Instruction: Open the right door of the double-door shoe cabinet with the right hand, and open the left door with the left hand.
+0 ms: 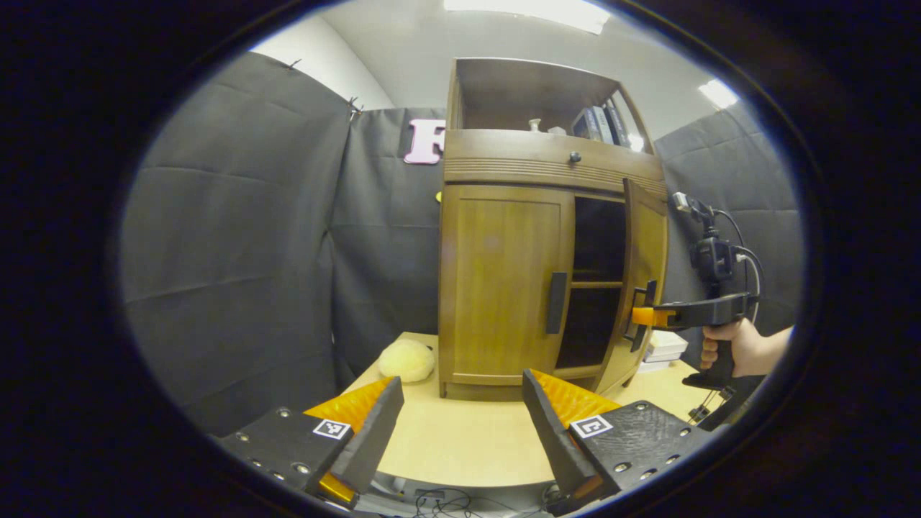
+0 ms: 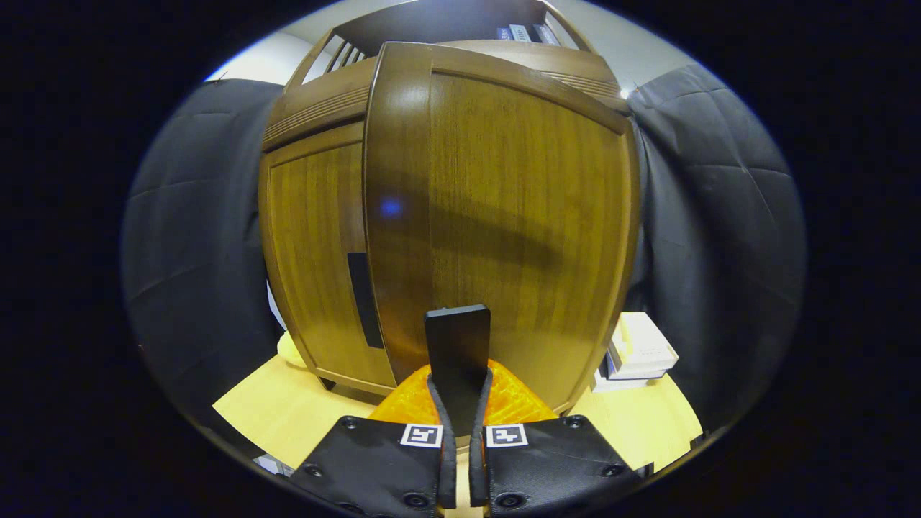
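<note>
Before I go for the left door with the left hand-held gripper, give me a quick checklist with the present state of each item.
1. Right door swung partly open: ok.
2. Right hand-held gripper closed on the right door handle: ok.
3. Left door closed, not yet opened: ok.
4. Left door handle unobstructed: ok.
5. Left hand-held gripper open, back from the cabinet: ok.
6. Plush toy on the table by the cabinet's left corner, clear of the door's swing: cannot tell.

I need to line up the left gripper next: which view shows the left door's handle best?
The left gripper view: the left door's handle faces the camera, whole, on the shut left door. In the right gripper view that handle sits off to the side, partly behind the right door, whose own handle the right gripper clamps.
</note>
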A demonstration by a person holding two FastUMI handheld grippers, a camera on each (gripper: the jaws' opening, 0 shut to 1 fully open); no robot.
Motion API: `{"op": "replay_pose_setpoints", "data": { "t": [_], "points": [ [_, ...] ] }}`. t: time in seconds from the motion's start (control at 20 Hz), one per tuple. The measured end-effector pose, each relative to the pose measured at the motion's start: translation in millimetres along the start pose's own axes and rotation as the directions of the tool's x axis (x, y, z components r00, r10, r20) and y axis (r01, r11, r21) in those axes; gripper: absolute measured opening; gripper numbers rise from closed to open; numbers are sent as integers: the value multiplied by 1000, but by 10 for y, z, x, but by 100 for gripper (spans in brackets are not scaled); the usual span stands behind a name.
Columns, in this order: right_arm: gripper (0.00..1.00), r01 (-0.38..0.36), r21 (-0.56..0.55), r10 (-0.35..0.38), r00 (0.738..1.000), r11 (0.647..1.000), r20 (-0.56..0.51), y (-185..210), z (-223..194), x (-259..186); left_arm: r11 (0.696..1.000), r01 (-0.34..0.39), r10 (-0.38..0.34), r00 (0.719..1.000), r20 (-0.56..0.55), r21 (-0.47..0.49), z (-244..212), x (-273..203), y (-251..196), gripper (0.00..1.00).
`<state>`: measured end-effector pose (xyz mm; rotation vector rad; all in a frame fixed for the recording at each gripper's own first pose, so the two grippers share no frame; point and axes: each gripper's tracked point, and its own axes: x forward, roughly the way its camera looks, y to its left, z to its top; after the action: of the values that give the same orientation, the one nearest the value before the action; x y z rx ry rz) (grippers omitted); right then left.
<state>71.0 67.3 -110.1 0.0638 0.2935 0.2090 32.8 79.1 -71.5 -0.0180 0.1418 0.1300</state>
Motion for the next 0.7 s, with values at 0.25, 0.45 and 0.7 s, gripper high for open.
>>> {"op": "replay_pose_setpoints", "data": {
  "t": [0.25,0.45,0.7],
  "points": [
    [5,40,31,-40,999,999,-2,-216,-61,-302,997,78,-78,997,-13,13,-32,355,-29,95],
    [8,75,49,-76,997,996,5,-446,-91,-526,990,140,-139,990,-16,20,-6,630,7,95],
    [8,100,39,-101,995,994,9,-734,-141,-737,977,211,-210,977,-21,13,15,916,91,95]
  ]
}}
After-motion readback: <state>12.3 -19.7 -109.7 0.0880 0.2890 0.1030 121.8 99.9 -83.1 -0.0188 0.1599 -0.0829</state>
